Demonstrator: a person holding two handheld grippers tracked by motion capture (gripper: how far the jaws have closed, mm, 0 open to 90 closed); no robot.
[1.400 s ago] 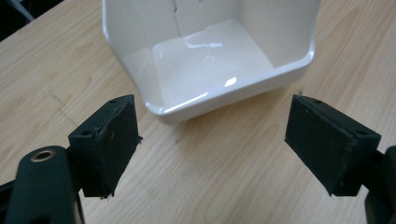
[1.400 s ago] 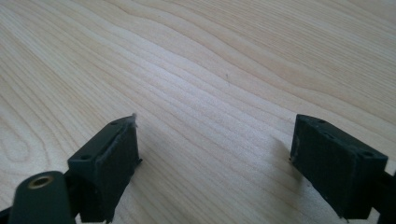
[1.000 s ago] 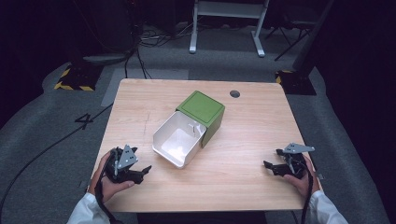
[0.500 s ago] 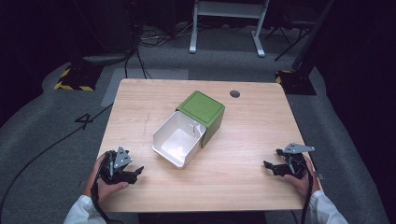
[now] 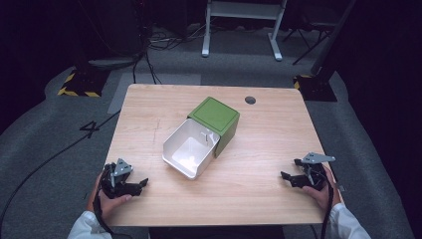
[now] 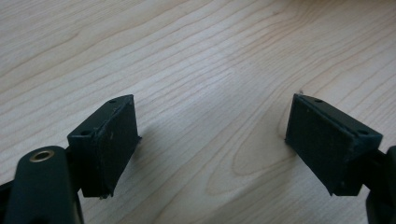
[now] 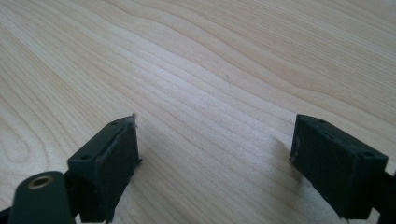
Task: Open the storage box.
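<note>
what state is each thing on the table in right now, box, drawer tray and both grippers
green box: upright on the table, open at its front
white drawer tray: pulled most of the way out, looks empty
left gripper: jaws open, nothing between them, low over bare wood
right gripper: jaws open, nothing between them, near the table's right edge

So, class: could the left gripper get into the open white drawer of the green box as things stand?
Probably yes: the left gripper is open, and bare wooden table lies between it and the white drawer.
</note>
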